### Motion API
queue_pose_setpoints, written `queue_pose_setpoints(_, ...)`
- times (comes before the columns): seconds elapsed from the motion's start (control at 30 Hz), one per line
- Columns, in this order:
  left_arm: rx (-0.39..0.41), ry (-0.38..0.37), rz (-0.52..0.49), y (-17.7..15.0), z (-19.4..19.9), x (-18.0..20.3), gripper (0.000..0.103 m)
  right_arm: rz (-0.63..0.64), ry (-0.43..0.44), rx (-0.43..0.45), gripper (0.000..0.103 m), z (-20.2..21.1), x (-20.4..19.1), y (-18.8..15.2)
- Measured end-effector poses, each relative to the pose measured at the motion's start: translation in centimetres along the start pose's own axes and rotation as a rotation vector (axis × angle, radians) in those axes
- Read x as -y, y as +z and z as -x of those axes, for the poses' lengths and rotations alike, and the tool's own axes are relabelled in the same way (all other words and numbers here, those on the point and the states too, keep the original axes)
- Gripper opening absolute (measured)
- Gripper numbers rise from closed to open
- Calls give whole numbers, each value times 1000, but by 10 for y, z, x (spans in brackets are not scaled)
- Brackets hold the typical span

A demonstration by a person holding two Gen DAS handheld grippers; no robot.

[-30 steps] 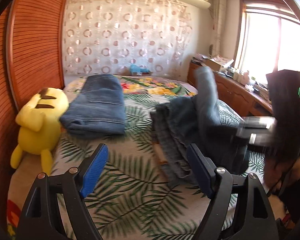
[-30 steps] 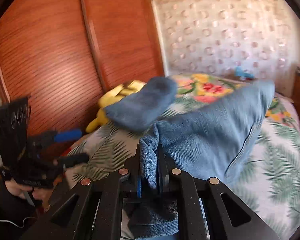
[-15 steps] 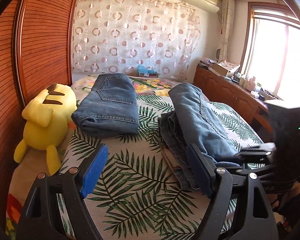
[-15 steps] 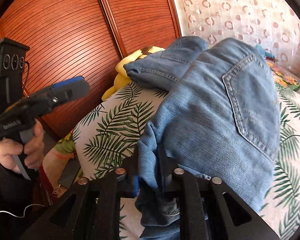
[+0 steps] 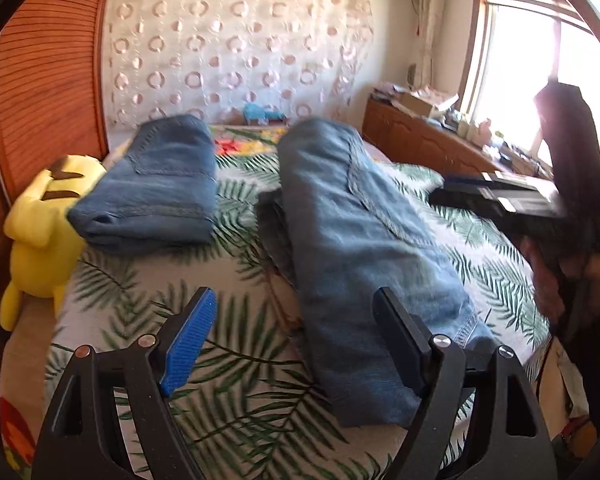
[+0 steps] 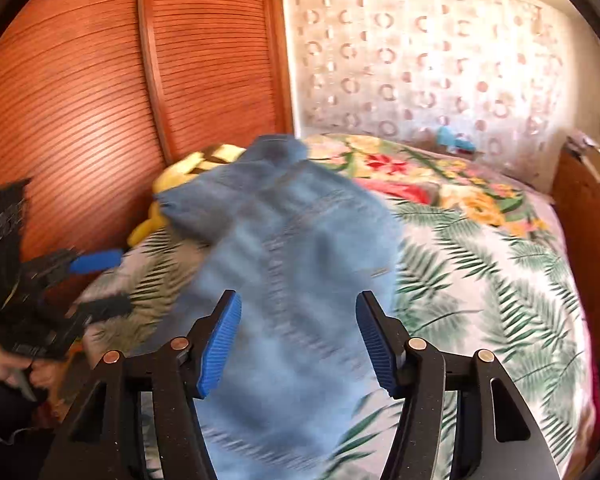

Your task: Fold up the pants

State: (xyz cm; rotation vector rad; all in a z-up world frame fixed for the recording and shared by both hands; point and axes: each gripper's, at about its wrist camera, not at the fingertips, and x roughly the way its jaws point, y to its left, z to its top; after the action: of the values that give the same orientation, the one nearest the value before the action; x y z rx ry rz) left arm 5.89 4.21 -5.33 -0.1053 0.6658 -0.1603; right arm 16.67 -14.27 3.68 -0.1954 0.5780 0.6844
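Where the bed (image 5: 236,412) fills both views with its palm-leaf cover, everything else is placed against it. Along the bed's side stands a slatted wooden wardrobe (image 6: 100,80), and behind its head hangs a curtain with ring patterns (image 5: 236,40). Down the middle of the bed lie the pants (image 5: 360,240), light blue jeans folded into a long strip that runs from the foot toward the head. Beside them, nearer the wardrobe side of the bed, rests a second pair of folded jeans (image 5: 160,184), apart from the first. A yellow plush toy (image 5: 40,232) sits at the bed's edge against the wardrobe. The right gripper (image 6: 298,336) hovers over the foot end of the pants; its jaws have just been opening and now stand apart, the blurred denim below and between them with neither pad pressing on it. The left gripper (image 5: 292,332) is over the bed beside the pants, jaws wide, nothing held.
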Motion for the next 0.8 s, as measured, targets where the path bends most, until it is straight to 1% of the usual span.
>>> queue_pose_setpoints(0.13,-52,-16,-3,-8,-17,5,81,-18,-26,-9,64,-31,9,15)
queue_pose_setpoints(0.23,-70,-16,-9,-14,-22,5,81,-35,-30,-32,65,-59,15,23)
queue_pose_setpoints(0.27,-72,-16,-7,-15,-23,5,81,-47,-25,-49,66,-69,16,24)
queue_pose_setpoints(0.3,-73,-14,-5,-16,-24,5,81,-61,-19,-62,69,-77,17,27)
queue_pose_setpoints(0.33,-75,-13,-3,-17,-24,5,81,-74,-10,-72,71,-81,20,31)
queue_pose_setpoints(0.4,-77,-13,-1,-19,-25,6,81,-100,11,-100,79,-93,21,32)
queue_pose_setpoints(0.47,-79,-16,3,-20,-25,7,81,-129,28,-119,84,-98,26,32)
queue_pose_setpoints(0.57,-79,-20,7,-22,-26,8,81,-179,90,-157,84,-110,27,32)
queue_pose_setpoints(0.8,-79,-32,20,-24,-27,7,81,-214,225,-227,84,-132,17,29)
